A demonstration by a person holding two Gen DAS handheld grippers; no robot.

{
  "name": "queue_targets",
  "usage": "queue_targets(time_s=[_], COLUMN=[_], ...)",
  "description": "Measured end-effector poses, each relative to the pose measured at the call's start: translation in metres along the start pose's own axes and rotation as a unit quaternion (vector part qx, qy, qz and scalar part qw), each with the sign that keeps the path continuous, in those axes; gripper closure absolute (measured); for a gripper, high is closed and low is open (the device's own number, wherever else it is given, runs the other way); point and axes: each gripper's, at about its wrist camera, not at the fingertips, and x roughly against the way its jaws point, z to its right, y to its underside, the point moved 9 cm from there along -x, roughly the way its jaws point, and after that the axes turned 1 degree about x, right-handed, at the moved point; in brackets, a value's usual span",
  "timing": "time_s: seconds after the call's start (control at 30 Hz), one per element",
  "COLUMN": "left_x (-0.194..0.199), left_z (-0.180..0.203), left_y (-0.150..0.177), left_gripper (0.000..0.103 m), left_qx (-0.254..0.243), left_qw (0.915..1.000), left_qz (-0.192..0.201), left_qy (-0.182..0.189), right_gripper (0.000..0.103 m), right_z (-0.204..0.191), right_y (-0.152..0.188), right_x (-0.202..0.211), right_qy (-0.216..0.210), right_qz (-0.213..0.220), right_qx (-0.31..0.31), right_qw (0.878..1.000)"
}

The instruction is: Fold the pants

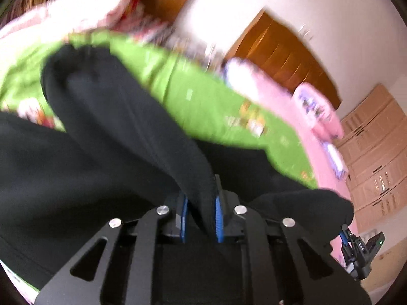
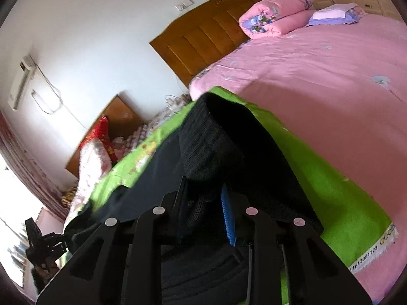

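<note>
Print on the green cloth's [image 2: 330, 190] white selvage reads roughly "11x13001723", beside small rings. One pair of black pants [image 1: 106, 137] lies on that cloth across the pink bed [image 2: 318, 76]. Both the left hand-held gripper [image 1: 201, 216] and the right hand-held gripper [image 2: 206, 211] are clamped on pants fabric bunched between their blue pads. Two wooden headboards show.

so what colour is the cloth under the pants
Bright green cloth under the black pants; the right wrist view shows it best.
</note>
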Motion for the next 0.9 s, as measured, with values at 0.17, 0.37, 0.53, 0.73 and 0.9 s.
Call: queue_targets(time_s=[0.17, 0.37, 0.53, 0.73, 0.9], left_x=[0.075, 0.060, 0.028, 0.029, 0.027], left_z=[0.010, -0.020, -0.045, -0.035, -0.036], left_y=[0.006, 0.086, 0.112, 0.104, 0.108], left_gripper=[0.087, 0.083, 0.071, 0.033, 0.068], left_qx=[-0.020, -0.037, -0.046, -0.041, -0.047], left_qw=[0.9933, 0.9986, 0.9988, 0.9991, 0.9988], left_qz=[0.095, 0.021, -0.015, -0.005, -0.005], left_qy=[0.063, 0.031, -0.003, 0.005, -0.011], right_gripper=[0.079, 0.079, 0.075, 0.048, 0.080], right_z=[-0.005, 0.034, 0.062, 0.047, 0.049], right_y=[-0.017, 0.025, 0.055, 0.062, 0.068], right_x=[0.027, 0.043, 0.039, 0.039, 0.039], right_qy=[-0.032, -0.005, 0.003, 0.010, 0.025], right_qz=[0.020, -0.037, -0.064, -0.067, -0.067], right_qx=[-0.006, -0.036, -0.066, -0.030, -0.015], right_qw=[0.999, 0.999, 0.996, 0.997, 0.997])
